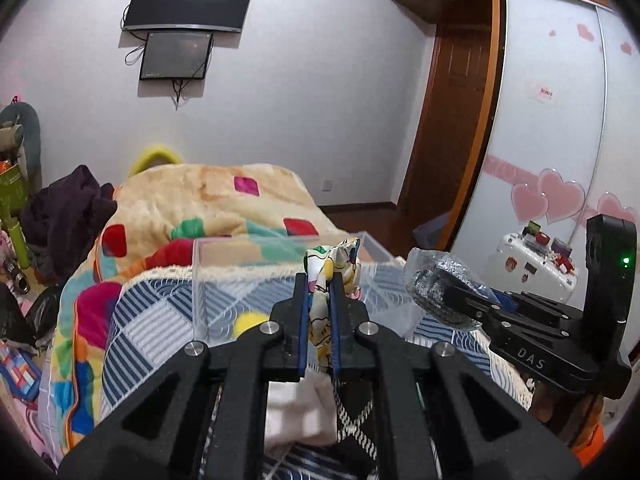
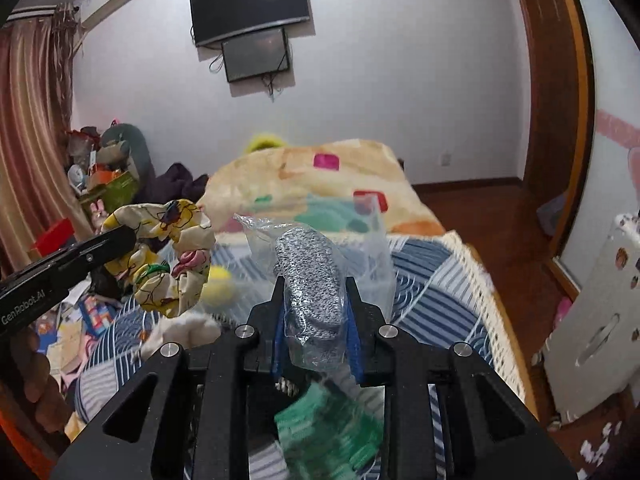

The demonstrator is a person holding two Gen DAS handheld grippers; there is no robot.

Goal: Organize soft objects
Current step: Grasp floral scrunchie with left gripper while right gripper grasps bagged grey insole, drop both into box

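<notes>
Above a striped quilt, the left gripper pinches a floral scrunchie and the right gripper clamps bagged speckled socks, both apparently bound for the clear plastic box, with white cloth left.

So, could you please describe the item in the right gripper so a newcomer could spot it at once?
Start at the bed with the blue striped quilt. Above it, the right gripper is shut on a clear plastic bag holding a grey-and-white speckled knit. Unlike the yellow patterned scrunchie in the left gripper, it is wrapped and colourless.
</notes>
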